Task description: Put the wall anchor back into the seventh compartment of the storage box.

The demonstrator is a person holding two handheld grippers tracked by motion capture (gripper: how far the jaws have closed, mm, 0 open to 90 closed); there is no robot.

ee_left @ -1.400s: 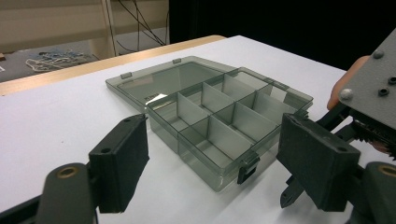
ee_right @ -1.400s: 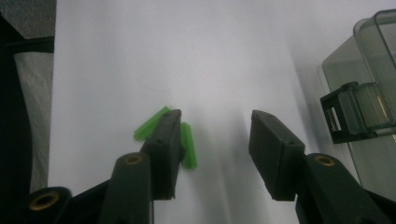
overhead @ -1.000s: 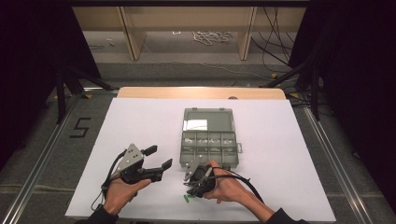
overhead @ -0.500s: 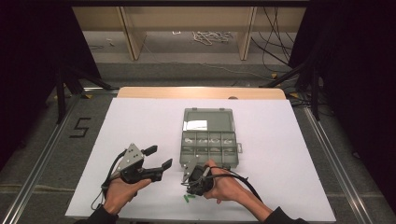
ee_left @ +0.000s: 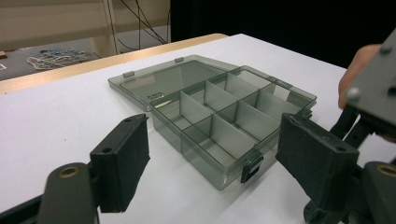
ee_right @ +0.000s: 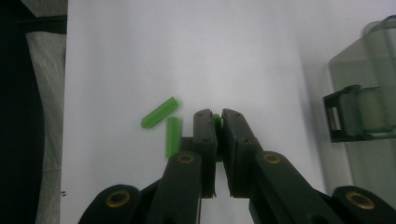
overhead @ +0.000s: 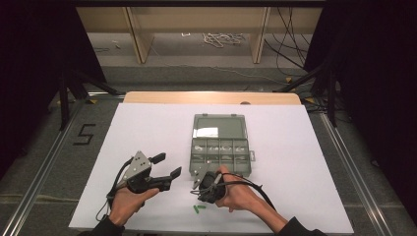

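Observation:
A grey see-through compartment box (overhead: 220, 148) lies open on the white table, its lid folded back. My left gripper (overhead: 168, 165) hovers left of it, jaws wide open and nothing between them; in the left gripper view the box (ee_left: 224, 107) lies just beyond that gripper (ee_left: 217, 130). My right gripper (overhead: 202, 195) sits just in front of the box's near left corner, pointing down at the table. Its jaws (ee_right: 218, 119) are shut on a small green plug (ee_right: 217, 120). Two more green plugs (ee_right: 160, 112) (ee_right: 173, 136) lie loose on the table beside the jaws, also seen from above (overhead: 199, 209).
The box's front latch (ee_right: 348, 112) stands just right of the right gripper's jaws. The white table (overhead: 147, 132) ends close behind both hands at its near edge. The person's right hand (ee_left: 355, 70) reaches in beside the box.
The right hand and its gripper have shifted slightly by the green plugs, near the box's front corner. The left gripper has stayed still and open.

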